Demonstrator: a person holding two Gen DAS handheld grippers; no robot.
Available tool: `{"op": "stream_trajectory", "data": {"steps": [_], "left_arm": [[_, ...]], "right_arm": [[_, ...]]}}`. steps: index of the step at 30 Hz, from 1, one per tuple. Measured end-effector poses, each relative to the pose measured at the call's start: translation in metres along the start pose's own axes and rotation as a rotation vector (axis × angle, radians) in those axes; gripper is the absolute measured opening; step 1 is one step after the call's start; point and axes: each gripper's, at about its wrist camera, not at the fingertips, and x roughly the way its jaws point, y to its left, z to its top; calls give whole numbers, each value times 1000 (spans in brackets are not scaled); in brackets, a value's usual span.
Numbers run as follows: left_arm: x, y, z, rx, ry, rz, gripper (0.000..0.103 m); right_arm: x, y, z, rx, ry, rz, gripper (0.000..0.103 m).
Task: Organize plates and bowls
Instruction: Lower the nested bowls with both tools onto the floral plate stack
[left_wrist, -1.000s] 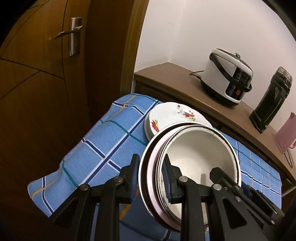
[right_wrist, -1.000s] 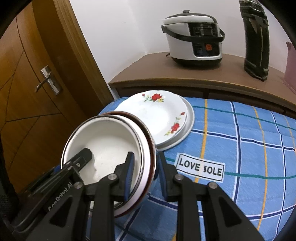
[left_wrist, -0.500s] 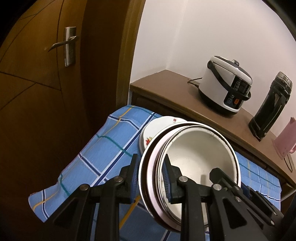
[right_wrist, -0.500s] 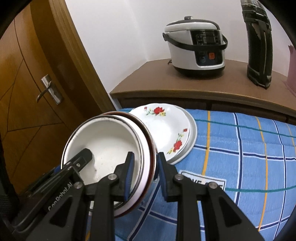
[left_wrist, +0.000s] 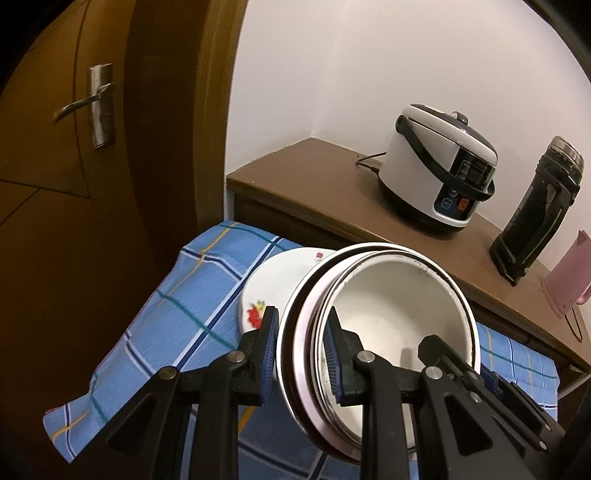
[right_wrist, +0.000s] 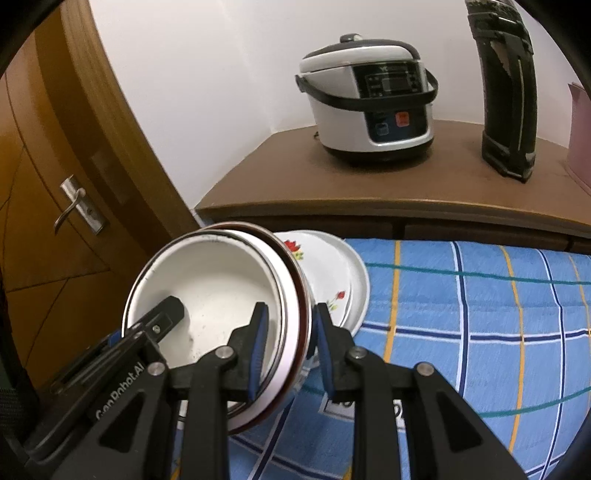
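Above the blue-checked desk (left_wrist: 177, 295), left claw (left_wrist: 301, 354) and right claw (right_wrist: 286, 341) each clamp opposite rims of the nested bowls (right_wrist: 218, 291), lifted. Next: carry toward the flowered plates (right_wrist: 332, 273) at 1 o'clock, level.
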Motion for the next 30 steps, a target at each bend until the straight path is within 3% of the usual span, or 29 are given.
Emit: {"op": "stream_trajectory", "data": {"steps": [22,30], "left_arm": [[64,-14,38,-2,68,11,26],[79,-7,31,-12,118,33,26]], "right_arm": [[55,-20,42,42,55,-26,25],[76,-21,40,39,130,-22,25]]}}
